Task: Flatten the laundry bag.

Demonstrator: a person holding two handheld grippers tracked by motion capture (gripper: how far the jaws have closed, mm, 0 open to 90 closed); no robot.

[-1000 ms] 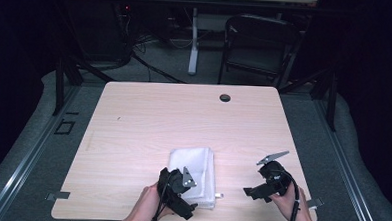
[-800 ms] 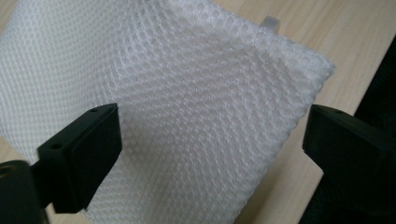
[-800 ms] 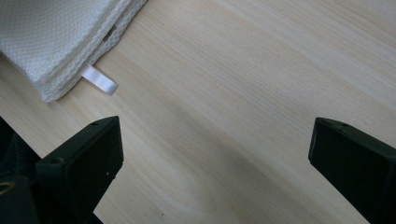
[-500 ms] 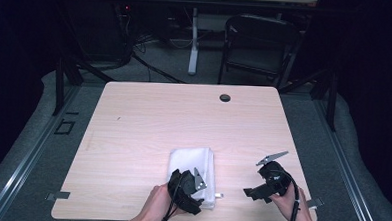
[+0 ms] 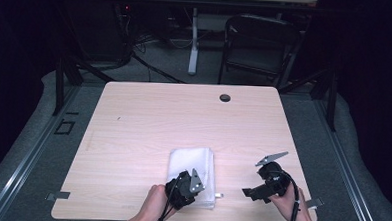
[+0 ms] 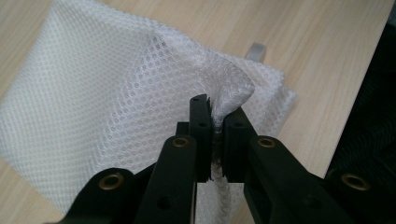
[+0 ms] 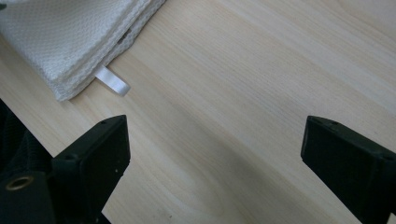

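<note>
My left gripper [image 6: 215, 122] clamped on the white mesh cloth [image 6: 107, 93] at frame centre, my right gripper [image 7: 212, 154] spread wide over bare table [image 7: 261, 70]

A pale wood-grain tabletop [image 5: 148, 128] carries a folded white mesh cloth [image 5: 189, 160] near its near edge, slightly right of centre. A small white tab [image 7: 113, 82] pokes from the cloth's right side. At the far edge sits a small dark round thing [image 5: 225, 98], perhaps a grommet.
</note>
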